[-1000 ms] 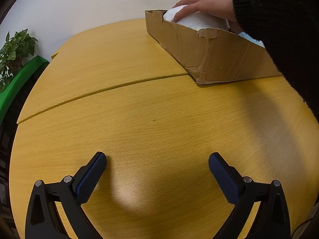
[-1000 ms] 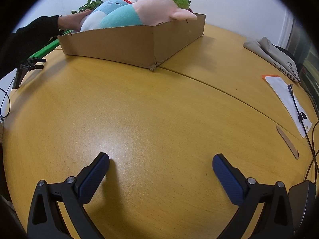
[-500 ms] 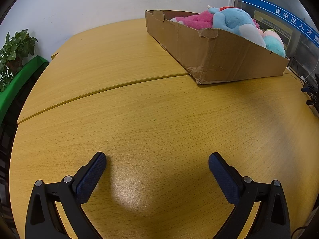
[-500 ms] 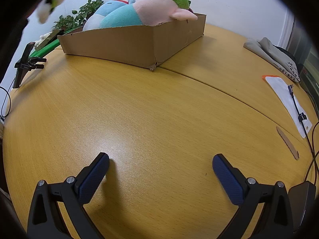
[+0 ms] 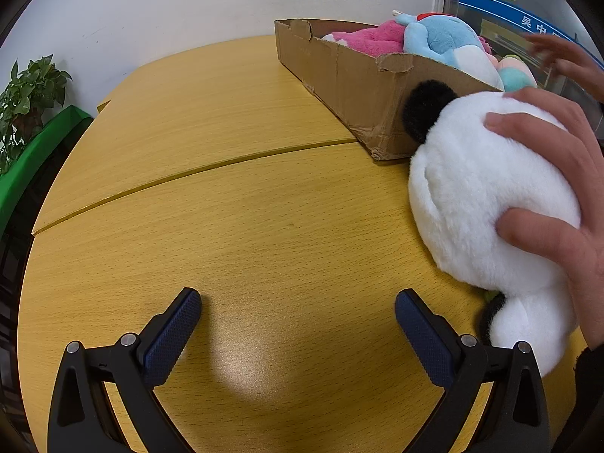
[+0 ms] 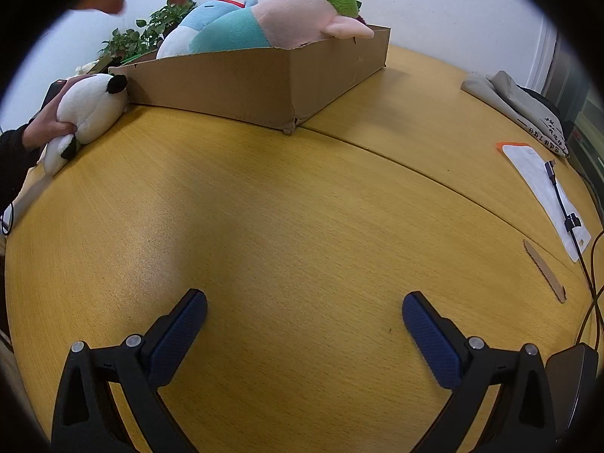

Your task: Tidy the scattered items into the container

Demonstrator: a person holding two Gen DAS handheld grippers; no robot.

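Observation:
A cardboard box [image 5: 351, 87] stands on the yellow wooden table [image 5: 226, 207]; it also shows in the right wrist view [image 6: 245, 87]. It holds a pink plush [image 5: 370, 36], a blue plush [image 5: 445, 41] and a teal and pink plush [image 6: 271, 24]. A bare hand [image 5: 566, 196] presses a white and black panda plush [image 5: 483, 196] onto the table beside the box; the panda also shows in the right wrist view [image 6: 90, 107]. My left gripper [image 5: 298, 324] is open and empty, just left of the panda. My right gripper [image 6: 304, 324] is open and empty over bare table.
A potted plant [image 5: 26, 102] and a green ledge [image 5: 34, 151] lie past the table's left edge. A folded grey cloth [image 6: 521, 105], a white sheet [image 6: 543, 188] with a cable [image 6: 566, 207], a wooden strip [image 6: 543, 270] and a dark device [image 6: 573, 385] sit at the right.
A hand has brought a white panda plush from the box area down onto the table to the right of my left gripper. Both grippers have stayed still and open.

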